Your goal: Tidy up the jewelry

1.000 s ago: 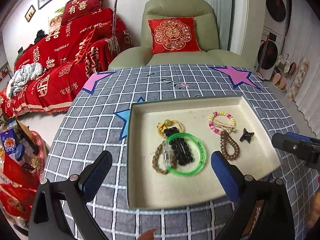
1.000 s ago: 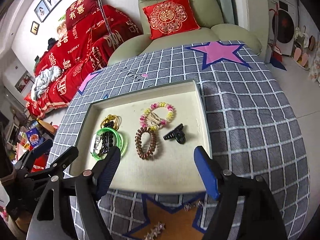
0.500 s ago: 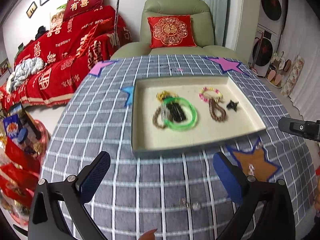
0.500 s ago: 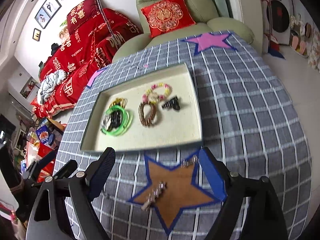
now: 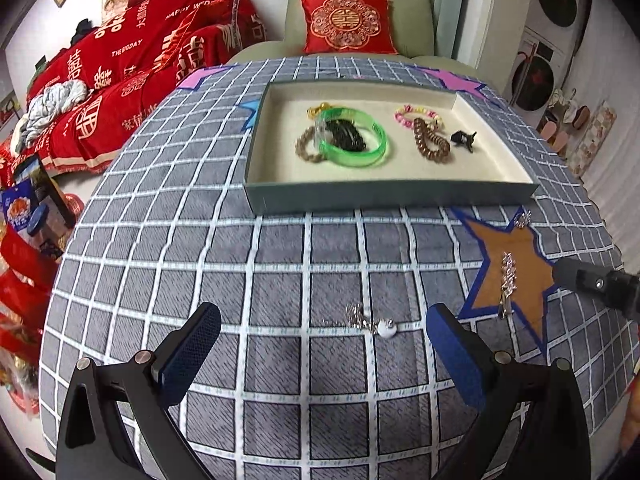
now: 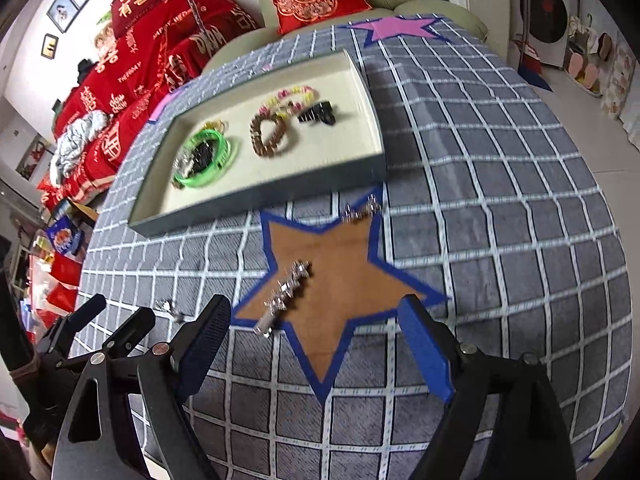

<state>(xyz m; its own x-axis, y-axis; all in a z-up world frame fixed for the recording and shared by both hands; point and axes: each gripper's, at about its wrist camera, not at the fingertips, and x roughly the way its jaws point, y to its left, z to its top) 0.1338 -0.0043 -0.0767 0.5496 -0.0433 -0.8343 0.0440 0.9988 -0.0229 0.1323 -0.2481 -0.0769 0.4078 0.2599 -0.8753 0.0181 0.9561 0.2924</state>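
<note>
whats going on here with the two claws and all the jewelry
A person is sorting jewelry with a handheld claw in each hand. Bracelets, hair ties and a small black clip already lie in the tray. Both claws are open and empty: the left claw hangs over a silver chain with a white pendant on the checked cloth, the right claw over a sparkly silver hair clip on the brown star. Nothing is gripped yet.

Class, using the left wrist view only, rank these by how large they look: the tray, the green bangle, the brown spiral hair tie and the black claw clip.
1. tray
2. green bangle
3. brown spiral hair tie
4. black claw clip

All three smaller items lie inside the tray at about the same distance from the camera, so the ranking looks dependable.
</note>
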